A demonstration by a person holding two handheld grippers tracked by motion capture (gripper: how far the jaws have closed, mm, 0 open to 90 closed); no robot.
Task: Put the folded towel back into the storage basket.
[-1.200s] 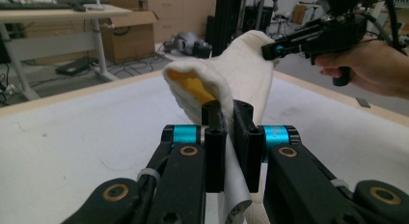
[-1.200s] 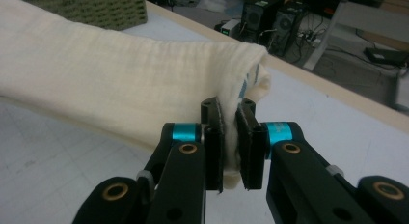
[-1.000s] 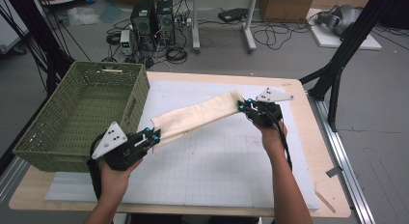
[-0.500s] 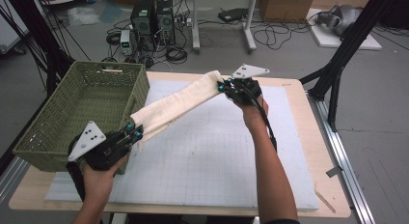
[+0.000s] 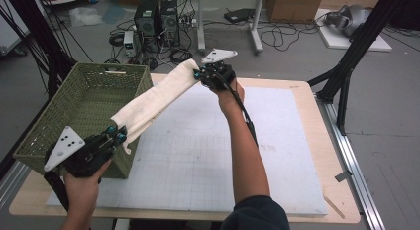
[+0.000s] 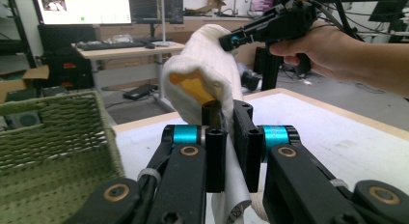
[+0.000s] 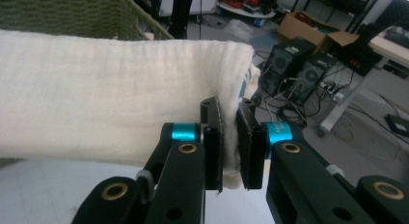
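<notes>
Soft, even light; slight blur

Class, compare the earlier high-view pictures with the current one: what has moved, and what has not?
Both grippers carried the folded cream towel leftward toward the green basket. The right gripper swung up and left; the left gripper shifted left beside the basket. Both stay clamped on the towel's ends; the basket hasn't moved.

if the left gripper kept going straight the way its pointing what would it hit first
Probably the other end of the folded cream towel it is clamped on, and the right gripper pinching that end, both straight ahead in the left gripper view. The green basket stays off to one side.
</notes>
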